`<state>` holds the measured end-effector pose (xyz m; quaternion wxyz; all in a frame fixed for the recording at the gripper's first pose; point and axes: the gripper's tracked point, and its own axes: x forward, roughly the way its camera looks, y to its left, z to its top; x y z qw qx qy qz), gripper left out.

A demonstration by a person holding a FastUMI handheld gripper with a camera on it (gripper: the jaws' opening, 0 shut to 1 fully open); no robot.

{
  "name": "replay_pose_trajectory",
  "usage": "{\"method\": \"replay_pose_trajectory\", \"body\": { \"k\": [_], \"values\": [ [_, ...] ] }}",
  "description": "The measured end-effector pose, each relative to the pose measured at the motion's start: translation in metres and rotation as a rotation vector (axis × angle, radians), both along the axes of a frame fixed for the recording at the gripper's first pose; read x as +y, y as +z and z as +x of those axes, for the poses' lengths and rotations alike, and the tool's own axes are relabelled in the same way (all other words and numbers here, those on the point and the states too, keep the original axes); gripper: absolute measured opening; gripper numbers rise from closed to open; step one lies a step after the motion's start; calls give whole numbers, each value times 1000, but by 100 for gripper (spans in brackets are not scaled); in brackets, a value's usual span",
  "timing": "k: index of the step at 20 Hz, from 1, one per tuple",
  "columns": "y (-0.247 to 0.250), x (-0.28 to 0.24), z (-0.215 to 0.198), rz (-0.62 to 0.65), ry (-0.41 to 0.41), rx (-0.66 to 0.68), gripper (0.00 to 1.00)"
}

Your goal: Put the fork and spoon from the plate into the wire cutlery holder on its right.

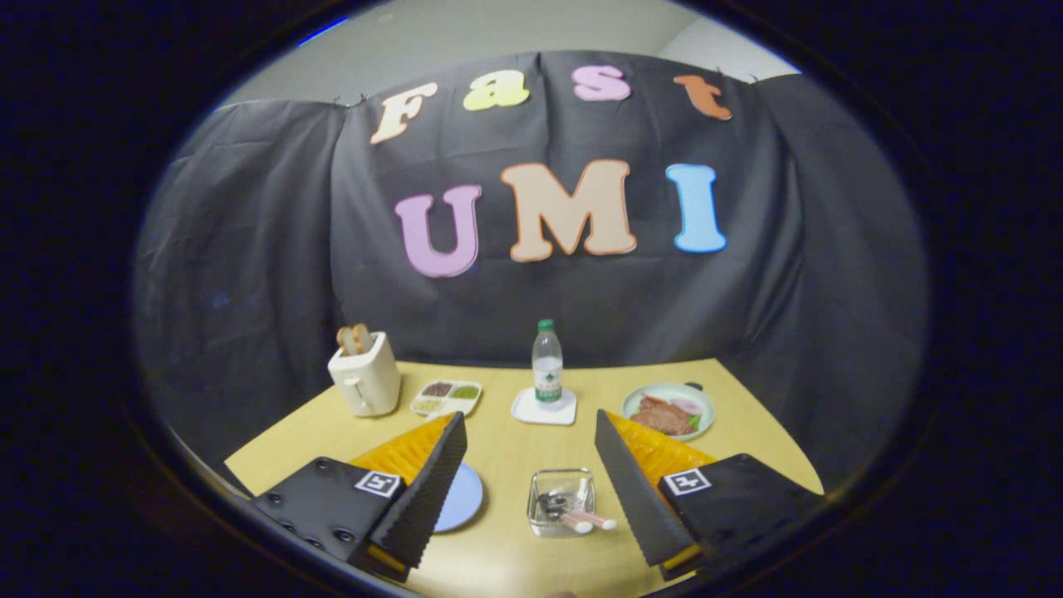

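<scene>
The tool [528,477] hangs wide open above the bench [498,565]; the wire cutlery holder [561,502], pink-handled cutlery [588,522] inside, sits between its fingers.

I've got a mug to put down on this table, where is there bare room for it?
The widest bare patch lies between the wire cutlery holder and the bottle on its white coaster. More bare wood shows between the coaster and the food plate. The far left is crowded: toaster beside snack tray. The open gripper straddles the holder.
</scene>
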<state>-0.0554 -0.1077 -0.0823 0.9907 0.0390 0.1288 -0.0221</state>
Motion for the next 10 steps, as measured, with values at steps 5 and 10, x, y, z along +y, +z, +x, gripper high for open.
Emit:
{"method": "replay_pose_trajectory", "body": {
  "k": [5,10],
  "values": [
    [1,8,-6,-110,-36,-94,98],
    [7,24,-5,-108,-21,-143,99]
  ]
}}
